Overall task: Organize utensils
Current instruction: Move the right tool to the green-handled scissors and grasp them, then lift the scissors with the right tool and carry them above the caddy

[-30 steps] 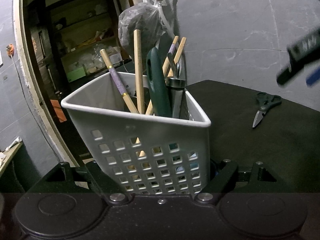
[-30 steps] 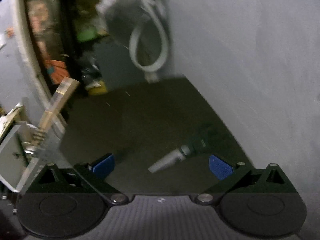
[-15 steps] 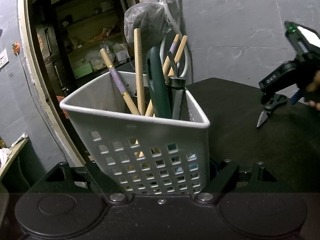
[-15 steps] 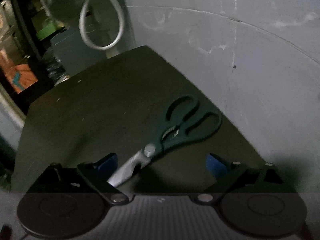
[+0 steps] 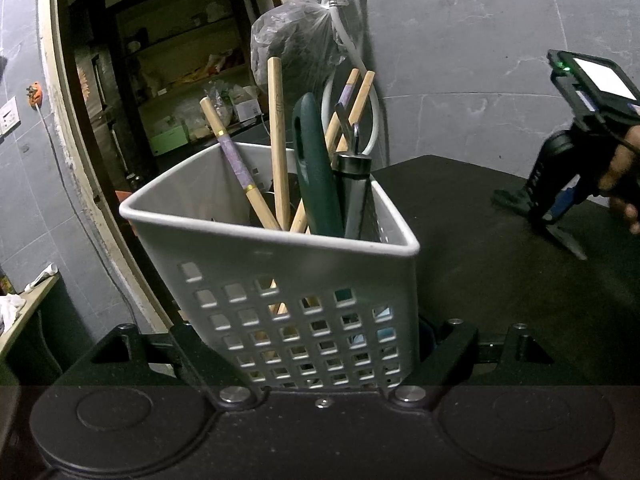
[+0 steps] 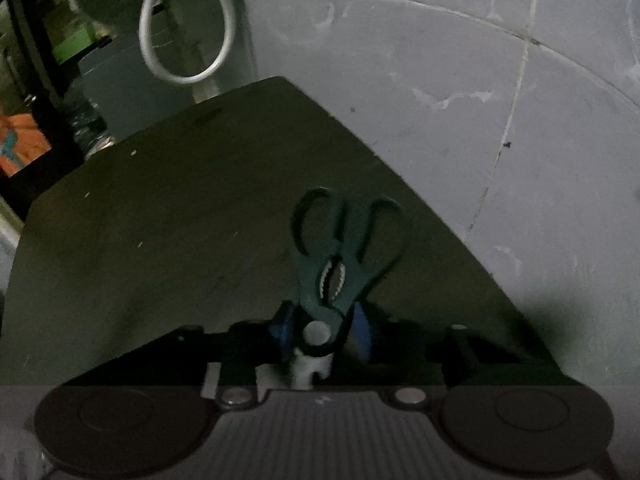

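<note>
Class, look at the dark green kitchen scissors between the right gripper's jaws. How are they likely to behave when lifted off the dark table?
The scissors look rigid, metal and hard plastic, so probably no flopping. The right gripper is closing around the pivot, so the long handles may swing or tilt. The grip sits at a narrow point, so they might slip.

The dark flat tabletop lies bare between the white perforated plastic basket and the dark-handled scissors; upright wooden sticks crowd the basket's mouth, and the grey wall closes behind.
</note>
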Demonstrator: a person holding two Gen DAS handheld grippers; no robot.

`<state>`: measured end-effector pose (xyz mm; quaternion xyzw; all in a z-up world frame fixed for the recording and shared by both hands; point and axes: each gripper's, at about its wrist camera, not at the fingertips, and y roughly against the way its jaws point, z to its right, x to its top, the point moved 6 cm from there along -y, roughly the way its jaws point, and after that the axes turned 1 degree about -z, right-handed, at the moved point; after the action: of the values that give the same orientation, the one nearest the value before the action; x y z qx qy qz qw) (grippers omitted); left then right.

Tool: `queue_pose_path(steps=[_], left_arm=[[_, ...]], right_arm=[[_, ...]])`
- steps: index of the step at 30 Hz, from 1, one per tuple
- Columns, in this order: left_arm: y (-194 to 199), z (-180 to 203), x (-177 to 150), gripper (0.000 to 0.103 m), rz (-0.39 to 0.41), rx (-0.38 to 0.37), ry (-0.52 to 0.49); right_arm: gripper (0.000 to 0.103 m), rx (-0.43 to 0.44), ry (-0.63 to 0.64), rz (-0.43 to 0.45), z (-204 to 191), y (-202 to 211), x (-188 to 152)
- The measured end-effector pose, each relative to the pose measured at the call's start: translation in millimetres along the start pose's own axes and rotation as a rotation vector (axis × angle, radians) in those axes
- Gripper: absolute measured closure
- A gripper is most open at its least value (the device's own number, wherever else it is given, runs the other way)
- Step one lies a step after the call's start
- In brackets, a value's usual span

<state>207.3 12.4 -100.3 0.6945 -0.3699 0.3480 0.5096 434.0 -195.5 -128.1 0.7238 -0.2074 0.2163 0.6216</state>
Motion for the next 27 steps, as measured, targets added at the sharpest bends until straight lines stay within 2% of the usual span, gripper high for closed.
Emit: queue_pose_path(steps=[4,13,15,17,19,22,27], left_arm=[[0.6,-1.1,-0.6,0.019,0.004,-0.007,-0.005],[0.1,-5.2,-2.5,0.019,0.014,-0.025,-0.012],[-0.3,-5.7,-2.7,0.019,0.015,-0.029,-0.013],[-0.5,-5.9,-3.0,0.019,0.016,-0.032,-0.015],[-0.8,-6.0,-2.8,0.019,0.017,-0.035,-0.017],[-1.2,-6.4,-3.0,0.019,0.019,-0.037,-0.017],[-1.1,-6.2,-3.9,0.019,0.021,-0.042,-0.021]], right_arm=[[0.073,0.054,0.125,-0.032,-8.8,14.9,-19.9],[0.072,0.169,0.436,-0.102,-16.7,68.6,-88.2],[0.066,0.162,0.482,-0.102,-16.9,76.8,-98.6],[0.056,0.172,0.492,-0.085,-17.2,80.8,-101.6],[0.054,0.166,0.504,-0.052,-20.4,88.9,-100.8],[0.054,0.166,0.549,-0.009,-39.7,98.3,-99.1],[0.068,0.178,0.620,0.003,-70.6,94.3,-102.2]])
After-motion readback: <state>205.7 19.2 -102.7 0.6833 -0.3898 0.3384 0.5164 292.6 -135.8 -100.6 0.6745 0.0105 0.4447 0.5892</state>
